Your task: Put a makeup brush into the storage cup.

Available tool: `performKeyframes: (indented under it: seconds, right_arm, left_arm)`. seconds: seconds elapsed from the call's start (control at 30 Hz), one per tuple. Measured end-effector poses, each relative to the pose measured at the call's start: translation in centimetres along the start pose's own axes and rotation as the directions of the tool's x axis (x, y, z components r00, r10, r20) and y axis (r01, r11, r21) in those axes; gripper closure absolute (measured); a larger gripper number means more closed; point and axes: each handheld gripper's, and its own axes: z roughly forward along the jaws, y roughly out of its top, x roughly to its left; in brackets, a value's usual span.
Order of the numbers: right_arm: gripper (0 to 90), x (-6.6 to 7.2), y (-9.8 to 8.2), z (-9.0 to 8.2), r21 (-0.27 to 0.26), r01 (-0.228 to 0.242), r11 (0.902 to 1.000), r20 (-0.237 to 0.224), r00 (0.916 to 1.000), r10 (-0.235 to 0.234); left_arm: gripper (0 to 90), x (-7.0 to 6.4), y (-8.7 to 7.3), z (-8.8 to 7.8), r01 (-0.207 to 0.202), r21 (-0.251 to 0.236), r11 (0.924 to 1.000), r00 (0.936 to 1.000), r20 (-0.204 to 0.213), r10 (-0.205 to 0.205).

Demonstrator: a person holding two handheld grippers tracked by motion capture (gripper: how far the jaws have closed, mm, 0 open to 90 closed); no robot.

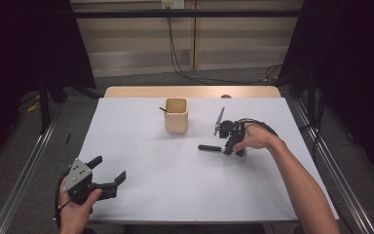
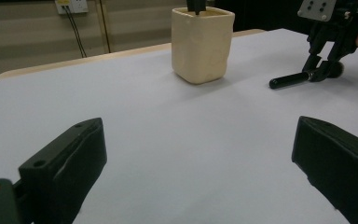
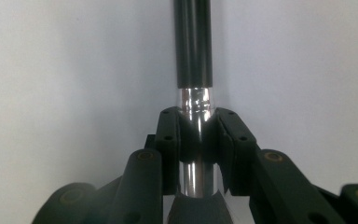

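Note:
A utensil with a black handle (image 1: 208,147) and a shiny metal neck (image 3: 195,100) lies on the white table (image 1: 175,185), right of centre. My right gripper (image 1: 228,147) is shut on it, and in the right gripper view its pads (image 3: 170,135) press on the metal neck from both sides while the handle (image 3: 193,42) runs away from the jaws. A beige cup (image 1: 176,116) stands upright at the back centre with a thin black item (image 1: 162,109) sticking out of it. My left gripper (image 1: 109,168) rests open at the front left corner, with nothing between its jaws.
From the left gripper (image 2: 200,158), the cup (image 2: 203,44) stands straight ahead. The right gripper (image 2: 324,70) with the utensil's handle (image 2: 289,80) is off to its right. A wooden strip (image 1: 190,91) borders the table's far edge. Metal rails (image 1: 24,165) run along both sides.

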Motion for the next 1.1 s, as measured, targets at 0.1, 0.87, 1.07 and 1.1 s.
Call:
performKeyframes:
  seconds: [0.1,0.87,1.07,1.1]
  right_arm:
    - [72.7,0.0,-0.1,-0.1,-0.005,-0.011,0.9999,-0.001,0.9999,0.011]
    - [72.7,1.0,-2.0,-2.7,-0.238,-0.153,0.9590,0.001,0.9875,0.158]
    - [72.7,1.6,-2.6,-3.0,-0.318,-0.181,0.9308,-0.003,0.9818,0.190]
    - [72.7,1.6,-2.8,-3.1,-0.334,-0.189,0.9236,-0.008,0.9803,0.197]
  left_arm:
    - [3.1,0.0,0.0,0.0,-0.002,0.001,1.0000,1.0000,0.000,0.002]
    - [3.4,0.0,0.1,-0.2,-0.008,-0.014,0.9999,1.0000,0.002,0.008]
    - [3.7,0.0,0.1,-0.2,-0.006,-0.017,0.9998,1.0000,-0.003,0.006]
    - [3.6,0.0,0.1,-0.2,-0.006,-0.018,0.9998,1.0000,-0.003,0.006]
